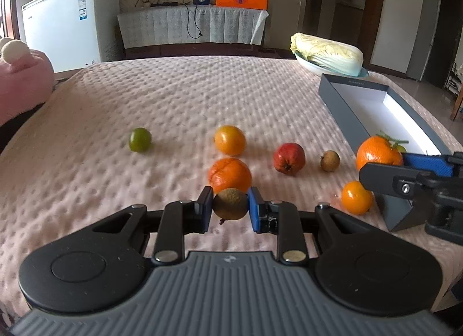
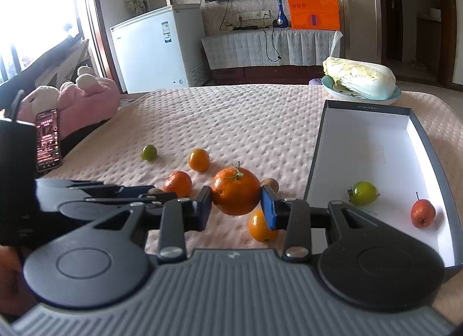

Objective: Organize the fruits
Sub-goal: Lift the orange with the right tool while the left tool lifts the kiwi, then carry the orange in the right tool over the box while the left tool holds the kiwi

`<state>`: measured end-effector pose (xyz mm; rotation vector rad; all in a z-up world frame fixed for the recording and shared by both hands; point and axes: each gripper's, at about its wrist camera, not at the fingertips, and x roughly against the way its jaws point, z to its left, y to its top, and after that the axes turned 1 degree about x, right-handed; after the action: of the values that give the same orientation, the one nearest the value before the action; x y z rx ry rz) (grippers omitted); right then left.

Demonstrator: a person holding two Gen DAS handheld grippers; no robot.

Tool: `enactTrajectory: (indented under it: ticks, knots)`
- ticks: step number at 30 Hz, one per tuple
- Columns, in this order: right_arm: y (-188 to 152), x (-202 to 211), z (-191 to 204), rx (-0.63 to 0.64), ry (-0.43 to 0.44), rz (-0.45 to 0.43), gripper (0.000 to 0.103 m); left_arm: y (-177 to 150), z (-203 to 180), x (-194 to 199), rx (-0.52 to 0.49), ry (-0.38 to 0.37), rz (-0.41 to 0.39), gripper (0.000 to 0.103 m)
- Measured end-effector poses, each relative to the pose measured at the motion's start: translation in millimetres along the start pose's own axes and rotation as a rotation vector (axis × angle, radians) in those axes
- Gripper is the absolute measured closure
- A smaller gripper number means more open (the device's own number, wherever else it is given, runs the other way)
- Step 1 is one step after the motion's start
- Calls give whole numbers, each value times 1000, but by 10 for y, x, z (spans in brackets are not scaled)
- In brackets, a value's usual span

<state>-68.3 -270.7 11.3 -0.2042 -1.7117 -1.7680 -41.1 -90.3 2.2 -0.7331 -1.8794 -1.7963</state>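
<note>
Working over a pink dimpled bedspread (image 1: 173,99), facing a white freezer (image 1: 66,20), my left tongs (image 1: 230,206) pinch one brown fruit (image 1: 230,203); my right tongs (image 2: 235,206) pinch one stemmed orange (image 2: 235,194) beside the box (image 2: 428,145), which holds two fruits.

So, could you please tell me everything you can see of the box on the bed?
The box is a shallow, open rectangular tray, dark grey outside and white inside, apparently cardboard, with small print on its far wall. It lies flat on the pink textured bedspread, to the right of the loose fruit, just in front of the plate with the cabbage. Inside, near the front end, lie a green fruit and a small red fruit.
</note>
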Motion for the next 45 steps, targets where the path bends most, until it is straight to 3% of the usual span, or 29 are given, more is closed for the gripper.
enactTrajectory:
  ticks: [13,45]
  knots:
    - [-35,-32,78,32,40,19,64,42,151,152,7,31,-27,72]
    - [-58,-43,63,37,39,31,64,64,120,157,10,41,-27,72]
